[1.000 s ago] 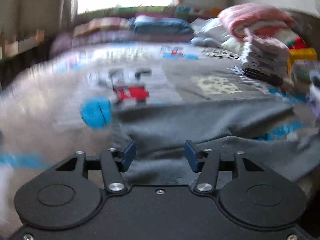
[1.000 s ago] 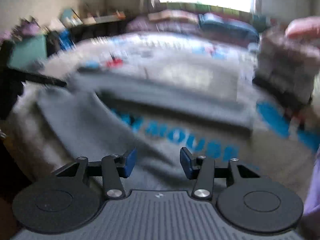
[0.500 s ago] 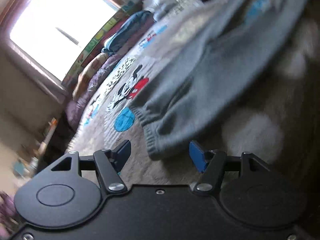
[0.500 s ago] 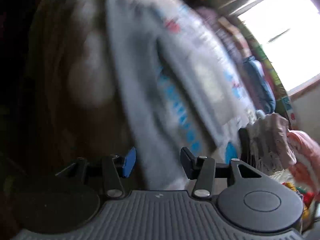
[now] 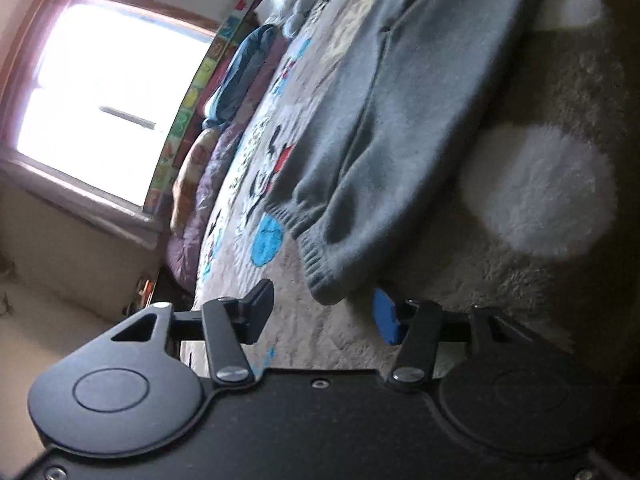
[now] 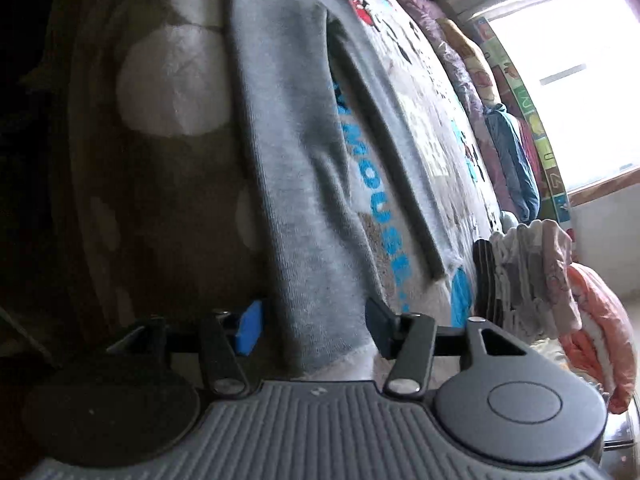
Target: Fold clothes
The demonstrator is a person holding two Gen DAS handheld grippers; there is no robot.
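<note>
A grey sweatshirt (image 5: pixel 404 120) lies spread on a beige Mickey Mouse blanket (image 5: pixel 280 308) on the bed. Both views are rolled sideways. My left gripper (image 5: pixel 324 314) is open, and a ribbed cuff of the grey sleeve (image 5: pixel 320 276) sits just ahead of the gap between its blue-padded fingers. My right gripper (image 6: pixel 314 328) is open, with the other grey sleeve (image 6: pixel 304 208) running into the gap between its fingers. The sleeve's end is hidden behind the gripper body.
A stack of folded clothes (image 6: pixel 528 280) and an orange bundle (image 6: pixel 600 320) lie beyond the sweatshirt. Pillows (image 5: pixel 236 80) line the bright window (image 5: pixel 104 92). The blanket drops over the bed edge, brown with white dots (image 5: pixel 536 188).
Both grippers have rolled sideways and come down close to the sweatshirt's sleeves. The left cuff now sits nearer the left fingers. Both grippers stay open.
</note>
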